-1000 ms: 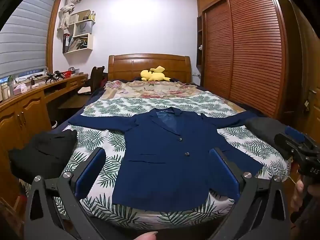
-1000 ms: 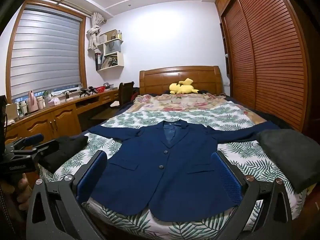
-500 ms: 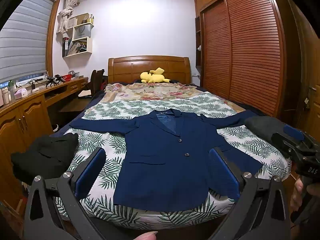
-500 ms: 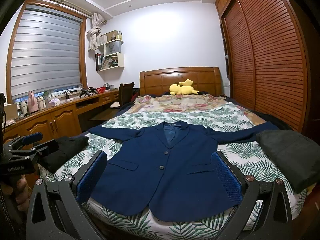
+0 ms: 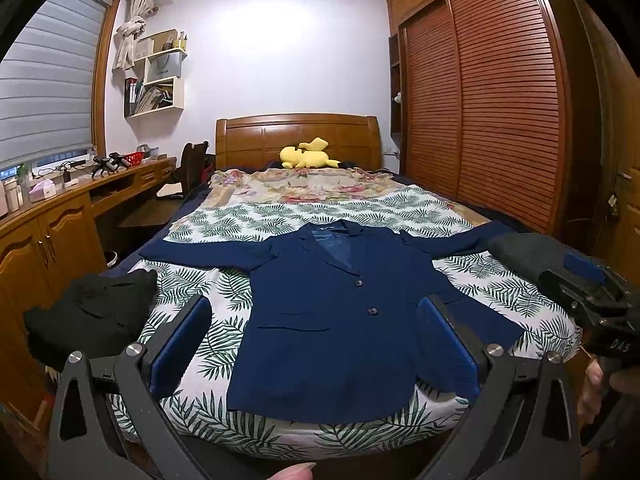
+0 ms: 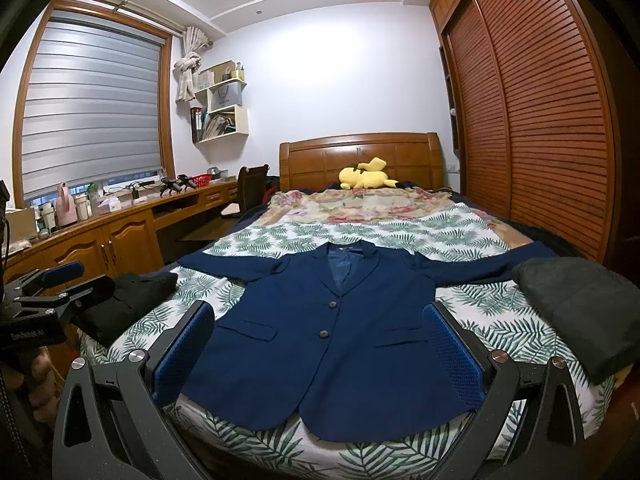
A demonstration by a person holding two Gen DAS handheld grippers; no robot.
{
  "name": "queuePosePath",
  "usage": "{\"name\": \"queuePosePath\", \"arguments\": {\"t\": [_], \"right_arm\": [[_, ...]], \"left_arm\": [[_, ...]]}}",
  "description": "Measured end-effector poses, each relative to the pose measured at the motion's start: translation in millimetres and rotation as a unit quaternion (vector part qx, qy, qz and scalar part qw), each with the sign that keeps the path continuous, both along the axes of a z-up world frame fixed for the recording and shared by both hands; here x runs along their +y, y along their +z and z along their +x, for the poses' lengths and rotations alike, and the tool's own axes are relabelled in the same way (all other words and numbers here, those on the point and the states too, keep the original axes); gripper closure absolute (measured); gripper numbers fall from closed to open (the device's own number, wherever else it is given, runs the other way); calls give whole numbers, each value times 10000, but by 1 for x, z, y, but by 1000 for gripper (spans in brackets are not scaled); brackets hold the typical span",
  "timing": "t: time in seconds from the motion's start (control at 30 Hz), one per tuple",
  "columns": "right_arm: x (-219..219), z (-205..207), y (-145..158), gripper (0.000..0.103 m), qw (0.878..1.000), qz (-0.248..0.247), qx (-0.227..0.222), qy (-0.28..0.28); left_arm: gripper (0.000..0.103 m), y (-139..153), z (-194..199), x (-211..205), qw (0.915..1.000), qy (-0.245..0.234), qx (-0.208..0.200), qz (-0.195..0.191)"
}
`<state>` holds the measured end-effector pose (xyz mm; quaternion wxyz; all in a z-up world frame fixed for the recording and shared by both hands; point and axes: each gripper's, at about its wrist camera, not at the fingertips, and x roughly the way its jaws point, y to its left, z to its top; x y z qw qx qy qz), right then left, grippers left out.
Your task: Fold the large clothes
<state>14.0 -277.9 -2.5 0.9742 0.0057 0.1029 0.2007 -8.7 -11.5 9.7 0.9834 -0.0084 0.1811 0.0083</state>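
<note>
— Looking at it, where did the navy blazer [image 6: 340, 336] lie?

— Flat and face up on the leaf-print bedspread [image 6: 400, 232], buttoned, collar toward the headboard [image 6: 360, 156], both sleeves spread out sideways, hem at the foot of the bed. No fold had been made yet.

— And the grippers?

— The left gripper [image 5: 316, 348] and the right gripper [image 6: 316, 356] both hung short of the hem, jaws spread wide, nothing between the blue pads [image 6: 456, 356]. Neither touched cloth.

— What did you think might go wrong?

— Mostly the sleeves. The one on the right side ran up against a folded dark grey garment [image 6: 584, 312], and the other ended close to a black garment [image 5: 92, 312] at the bed's left edge. A pinch there could have caught the neighbour as well. I also judged the blazer lined and fairly stiff, so a grab through the top layer alone might have dragged the front panel and left the back behind, skewing the fold.

— Anything about the hem?

— It sat right at the mattress edge; a careless tug could have slid the whole thing off.
</note>
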Motion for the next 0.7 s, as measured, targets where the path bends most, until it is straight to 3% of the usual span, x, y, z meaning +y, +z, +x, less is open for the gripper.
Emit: {"name": "queuePosePath", "arguments": {"t": [0.7], "right_arm": [[0, 0, 1, 0, 10000, 40, 54, -15]], "left_arm": [[0, -1, -1, -1, 10000, -2, -17, 14]]}}
